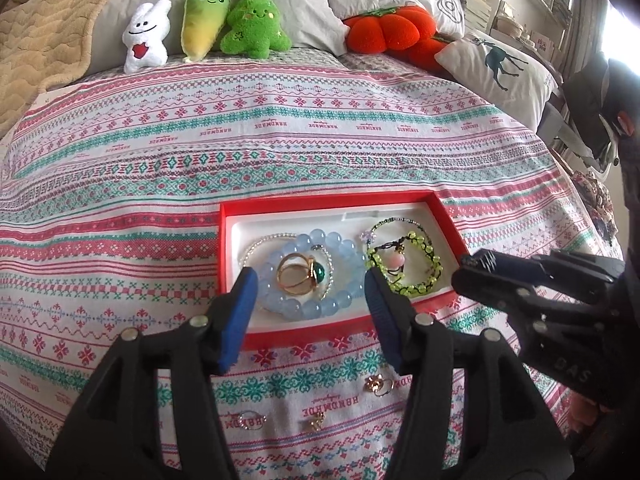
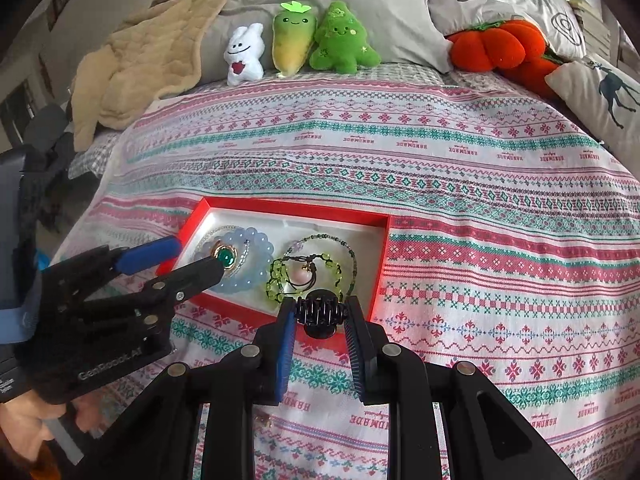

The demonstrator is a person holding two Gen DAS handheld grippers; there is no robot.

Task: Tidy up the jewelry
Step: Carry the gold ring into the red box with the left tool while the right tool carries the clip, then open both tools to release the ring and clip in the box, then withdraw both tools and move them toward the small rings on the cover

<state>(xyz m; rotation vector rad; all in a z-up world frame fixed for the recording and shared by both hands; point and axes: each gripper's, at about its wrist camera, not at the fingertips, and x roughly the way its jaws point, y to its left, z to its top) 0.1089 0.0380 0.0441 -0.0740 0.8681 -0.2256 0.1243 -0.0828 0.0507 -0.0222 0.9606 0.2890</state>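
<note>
Red-rimmed jewelry box [image 1: 234, 216] set flat on patterned bedspread [image 1: 280, 128], near front of bed. Broad bare stretch of bedspread behind box, up to row of plush toys [image 1: 208, 28] against grey pillows [image 1: 280, 8]; likewise bare to right of box in right wrist view. Beige blanket [image 2: 136, 64] heaped at far left corner. Orange pumpkin cushion [image 2: 496, 46] and deer-print pillow [image 2: 600, 88] at far right.

Inside box, left half: pale blue bead bracelet [image 1: 304, 308] with gold ring bearing green stone [image 1: 316, 274] lying within its loop. Right half: yellow-green bead bracelet [image 1: 420, 288] and thin beaded strand, tangled together, with pink bead at centre.

Loose on bedspread in front of box: small gold earrings [image 1: 378, 384], thin hoop [image 1: 252, 420], tiny gold piece [image 1: 316, 424]. Close to near rim, well apart from each other.

Left gripper [image 1: 308, 276] poised over left half of box, jaws standing apart on either side of blue bracelet and ring, pads pressing on nothing. Near jaw tip just beside green stone in right wrist view; contact not determinable.

Right gripper [image 2: 320, 312] at near right rim of box, jaws narrowed and clamped on black claw hair clip [image 2: 320, 314], held just above rim, beside yellow-green bracelet.
</note>
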